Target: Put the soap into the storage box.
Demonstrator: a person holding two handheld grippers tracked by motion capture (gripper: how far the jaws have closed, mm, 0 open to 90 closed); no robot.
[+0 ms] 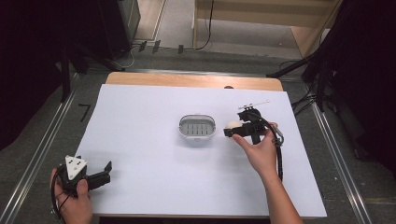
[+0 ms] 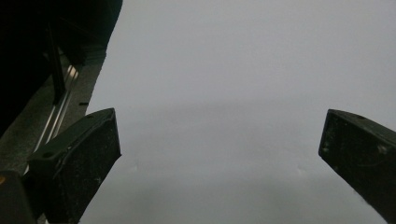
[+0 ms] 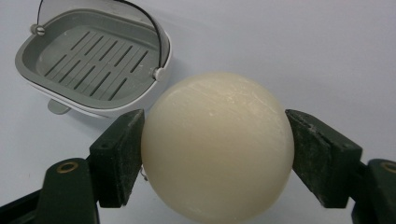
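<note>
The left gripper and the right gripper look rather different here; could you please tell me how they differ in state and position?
The right gripper is shut on a cream round soap, while the left gripper stands open with nothing between its jaws. The right gripper is held beside the grey soap dish at mid-table; the left gripper sits near the table's front left corner. Both have black jaws and are hand-held.

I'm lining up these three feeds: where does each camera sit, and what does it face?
High view: above the table, looking forward and down; both hands enter from below.
Left gripper view: on the left gripper, facing bare table between open jaws.
Right gripper view: on the right gripper, clamping the cream ball.
Shared: high and right gripper views show the soap dish.
</note>
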